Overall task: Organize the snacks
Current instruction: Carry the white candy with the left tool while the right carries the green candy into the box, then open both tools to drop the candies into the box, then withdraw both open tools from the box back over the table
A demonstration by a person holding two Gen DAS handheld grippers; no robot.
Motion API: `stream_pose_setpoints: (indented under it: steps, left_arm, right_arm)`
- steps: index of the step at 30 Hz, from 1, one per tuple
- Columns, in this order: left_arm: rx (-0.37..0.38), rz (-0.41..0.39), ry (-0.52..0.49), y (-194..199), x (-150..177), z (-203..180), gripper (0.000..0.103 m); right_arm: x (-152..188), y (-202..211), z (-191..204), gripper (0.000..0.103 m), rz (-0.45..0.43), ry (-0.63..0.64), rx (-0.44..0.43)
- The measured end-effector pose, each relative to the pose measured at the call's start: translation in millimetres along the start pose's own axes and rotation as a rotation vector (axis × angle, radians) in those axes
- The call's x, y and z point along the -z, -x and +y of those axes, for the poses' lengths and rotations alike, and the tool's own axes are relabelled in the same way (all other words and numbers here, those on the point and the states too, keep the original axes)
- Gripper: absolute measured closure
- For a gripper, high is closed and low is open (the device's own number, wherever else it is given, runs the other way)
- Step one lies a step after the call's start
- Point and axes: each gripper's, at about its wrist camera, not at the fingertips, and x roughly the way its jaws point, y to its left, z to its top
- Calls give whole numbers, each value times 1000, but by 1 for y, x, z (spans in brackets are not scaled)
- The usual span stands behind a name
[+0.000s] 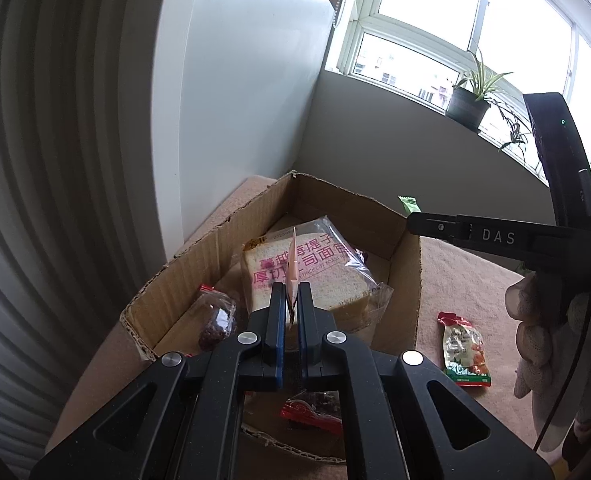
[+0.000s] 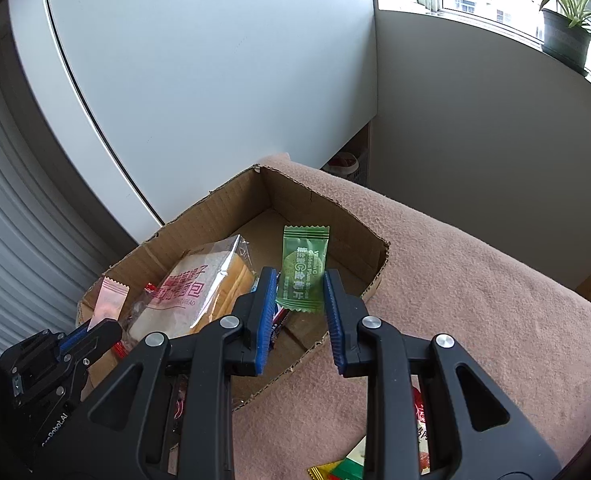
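Note:
My left gripper (image 1: 291,288) is shut on a thin pink packet (image 1: 293,264), seen edge-on, above the open cardboard box (image 1: 215,240). A bagged slice of bread (image 1: 315,276) and a red-topped bag of dark dried fruit (image 1: 215,316) lie in the box. My right gripper (image 2: 300,273) is shut on a green candy packet (image 2: 303,276), held upright over the box's (image 2: 327,200) right half. The bread (image 2: 199,292) lies to its left. The left gripper (image 2: 91,330) with the pink packet (image 2: 109,300) shows at lower left. From the left wrist, the right gripper (image 1: 413,222) reaches in from the right.
The box sits on a pink cloth-covered surface (image 2: 475,300). A red and green snack bag (image 1: 465,350) lies on the cloth right of the box. More packets (image 2: 347,468) lie near the bottom edge. A white cabinet (image 2: 215,80) stands behind. A gloved hand (image 1: 535,320) holds the right gripper.

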Motion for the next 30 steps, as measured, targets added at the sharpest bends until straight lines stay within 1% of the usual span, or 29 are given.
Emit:
stream_pose_setpoints:
  steps: [5, 6, 7, 8, 9, 10, 11, 12, 13, 14, 15, 16, 17, 20, 25, 28, 30]
  left_arm:
    - [-5, 6, 9, -2, -1, 5, 98]
    - [-5, 5, 14, -2, -1, 6, 98]
    - [-6, 3, 18, -1, -1, 7, 95]
    - [-8, 0, 20, -1, -1, 8, 87]
    - [-10, -4, 18, 0, -1, 8, 82]
    - [-10, -5, 15, 0, -1, 8, 82]
    - [-10, -6, 14, 0, -1, 8, 81]
    - [-10, -6, 13, 0, -1, 8, 78]
    - [-12, -6, 12, 0, -1, 8, 72]
    - [-12, -9, 12, 0, -1, 7, 57]
    - [-9, -16, 9, 2, -1, 7, 47]
    - [-8, -25, 4, 3, -1, 6, 45]
    - [-12, -31, 0, 4, -2, 5, 45]
    - [-21, -36, 1, 5, -1, 6, 36]
    - [-23, -48, 1, 7, -2, 6, 36]
    - [-14, -55, 4, 10, -2, 6, 36]
    - [-12, -54, 2, 10, -2, 5, 36]
  right_arm:
    - [1, -5, 8, 77, 0, 10, -8]
    - [0, -5, 8, 74, 1, 10, -14]
    - [0, -5, 8, 64, 2, 7, -16]
    - [0, -4, 8, 57, -4, 4, -13]
    - [0, -2, 8, 45, -14, 3, -12]
    - [0, -1, 8, 38, -23, 5, -13]
    - [0, 1, 8, 36, -30, 5, -14]
    - [0, 3, 8, 28, -35, 5, -14]
    - [0, 5, 8, 18, -39, 4, -12]
    - [0, 6, 7, 15, -47, 1, -8]
    - [1, 9, 6, 9, -55, -3, -5]
    - [1, 11, 4, 7, -63, -8, -2]
    - [2, 13, 2, 6, -66, -11, 1]
    - [4, 17, -5, 5, -62, -15, 24]
    - [19, 27, -28, 5, -49, -39, 69]
    - [32, 31, -44, 5, -32, -29, 141]
    - [40, 28, -54, 5, -5, -28, 183]
